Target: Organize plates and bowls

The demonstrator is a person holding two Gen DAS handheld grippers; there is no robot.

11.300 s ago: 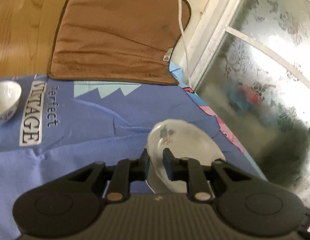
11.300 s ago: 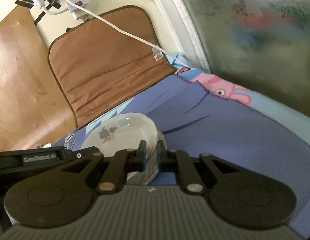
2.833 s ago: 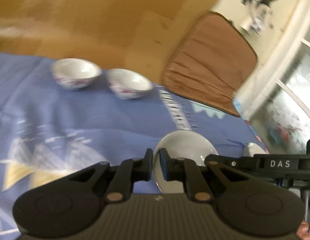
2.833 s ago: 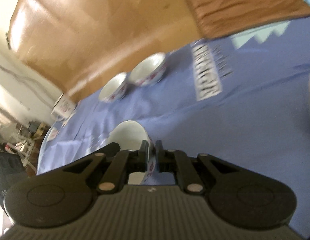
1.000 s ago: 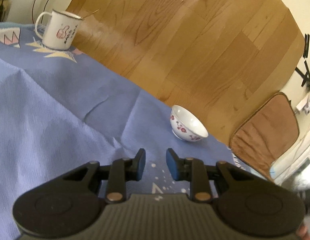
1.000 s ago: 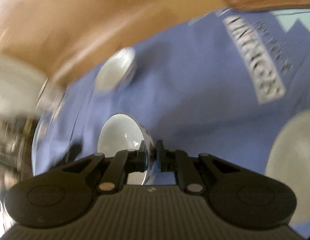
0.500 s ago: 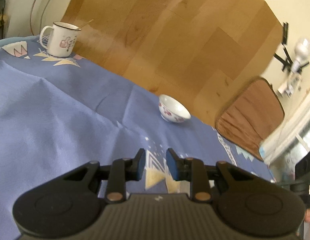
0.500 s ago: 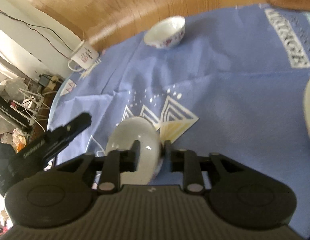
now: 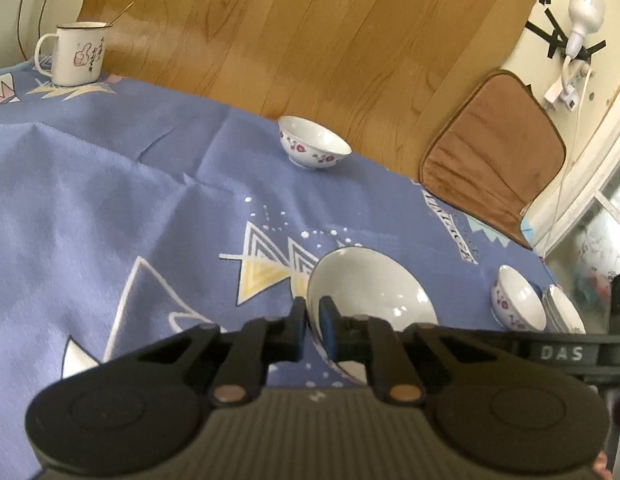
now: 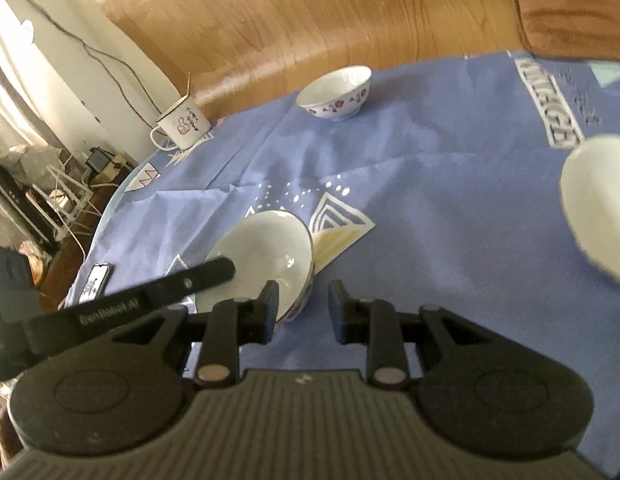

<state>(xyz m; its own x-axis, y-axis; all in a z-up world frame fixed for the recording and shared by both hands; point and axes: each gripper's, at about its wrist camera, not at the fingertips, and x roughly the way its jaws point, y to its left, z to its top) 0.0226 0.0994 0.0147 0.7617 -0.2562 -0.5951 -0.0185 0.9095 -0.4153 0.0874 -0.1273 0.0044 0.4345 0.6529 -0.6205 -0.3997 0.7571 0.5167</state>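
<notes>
A white bowl (image 9: pixel 369 292) with red flowers on its outside sits low on the blue tablecloth (image 9: pixel 110 200). My left gripper (image 9: pixel 313 316) is shut on its left rim. In the right wrist view the same bowl (image 10: pixel 266 252) is tilted, and one of the left fingers (image 10: pixel 214 274) reaches across its left edge. My right gripper (image 10: pixel 304 306) straddles the bowl's near right wall with its jaws closing. Its right pad stands clear of the bowl. A second flowered bowl (image 9: pixel 311 148) stands near the cloth's far edge.
A third bowl (image 9: pixel 517 300) and stacked plates (image 9: pixel 561 312) are at the right. An enamel mug (image 9: pixel 72 54) stands far left, and a brown cushion (image 9: pixel 493 152) leans at the back right. A phone (image 10: pixel 96 278) lies near the table's left edge.
My left gripper, open and empty before, has swung right and shut on the bowl's rim. My right gripper, shut on that bowl a second ago, has opened.
</notes>
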